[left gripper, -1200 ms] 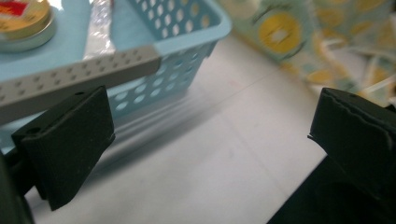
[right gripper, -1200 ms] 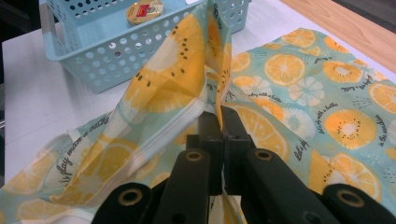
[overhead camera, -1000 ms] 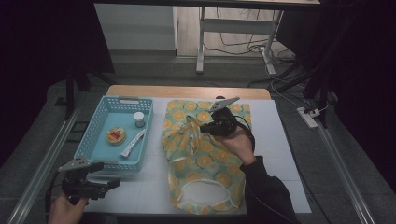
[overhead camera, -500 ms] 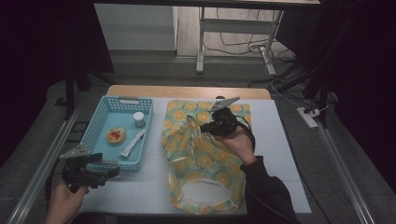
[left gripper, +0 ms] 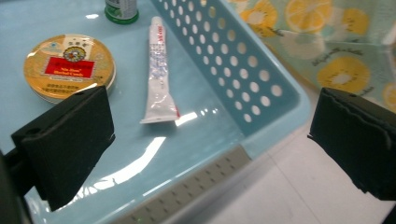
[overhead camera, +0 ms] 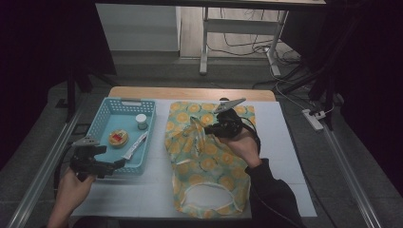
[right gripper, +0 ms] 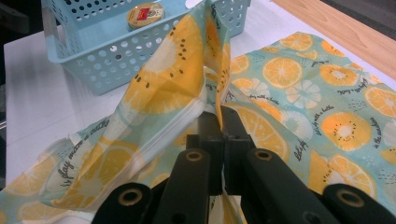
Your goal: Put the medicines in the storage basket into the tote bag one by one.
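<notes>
So this looks like the bag-packing stage. The right gripper has its jaws clamped tight on a fold of the teal fabric bag printed with orange and lemon slices, pulling that edge up off the white table so the mouth stands open. The rest of the bag lies flat in the middle of the table, just right of the light blue perforated plastic basket.

The left gripper hangs at the basket's near corner, jaws spread wide with nothing between them. In the left gripper view it looks down at the white squeeze tube with a red-striped crimp, the round gold tin with a red label beside it, and a small green-capped bottle further back.

My guess for the next move: drop into the basket, straddle the tube or the tin, and close. The tube lies flat, so the jaws need to get low.

Compared with a second ago, the left gripper sits further up and in toward the basket; the right one and the lifted fold look the same.
</notes>
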{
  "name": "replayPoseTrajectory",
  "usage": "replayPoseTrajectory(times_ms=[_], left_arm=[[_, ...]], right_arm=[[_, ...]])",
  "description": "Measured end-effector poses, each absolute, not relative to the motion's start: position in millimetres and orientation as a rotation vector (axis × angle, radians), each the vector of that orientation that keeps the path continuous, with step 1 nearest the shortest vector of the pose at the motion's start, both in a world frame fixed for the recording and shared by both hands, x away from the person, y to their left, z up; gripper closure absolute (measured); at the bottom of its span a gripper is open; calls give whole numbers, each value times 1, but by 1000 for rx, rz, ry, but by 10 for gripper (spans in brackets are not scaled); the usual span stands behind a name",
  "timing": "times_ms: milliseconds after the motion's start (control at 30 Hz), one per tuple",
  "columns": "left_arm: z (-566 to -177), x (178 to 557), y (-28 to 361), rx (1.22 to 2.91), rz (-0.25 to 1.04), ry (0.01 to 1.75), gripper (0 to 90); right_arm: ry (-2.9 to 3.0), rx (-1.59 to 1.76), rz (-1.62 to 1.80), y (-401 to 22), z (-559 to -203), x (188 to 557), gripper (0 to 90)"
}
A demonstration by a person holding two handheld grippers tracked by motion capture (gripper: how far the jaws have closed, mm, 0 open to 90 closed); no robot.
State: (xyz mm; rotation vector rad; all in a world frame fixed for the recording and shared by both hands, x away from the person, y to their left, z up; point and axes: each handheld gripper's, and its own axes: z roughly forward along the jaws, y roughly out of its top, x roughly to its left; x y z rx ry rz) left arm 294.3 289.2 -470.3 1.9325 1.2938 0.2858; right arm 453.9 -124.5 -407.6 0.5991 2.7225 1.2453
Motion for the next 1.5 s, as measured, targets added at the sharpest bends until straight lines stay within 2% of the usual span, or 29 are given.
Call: replayPoseTrajectory(times_ms=[300, 433, 933, 1133, 1500], left_arm=[[-471, 315, 296, 1919, 274, 1297, 0], [-470, 324, 298, 1908, 226, 1308, 0], [-469, 356, 305, 1899, 261, 1348, 2], [-471, 371, 307, 1936, 292, 1417, 4], [-477, 400, 312, 1988, 234, 1445, 0]], right_arm=[[2721, 605, 1247, -125, -407, 454, 900], [2716, 605, 1252, -126, -407, 454, 900], [2708, 598, 1256, -126, -406, 454, 900], [2703, 600, 1261, -126, -406, 455, 900], [2707, 592, 1260, -126, -406, 454, 900]])
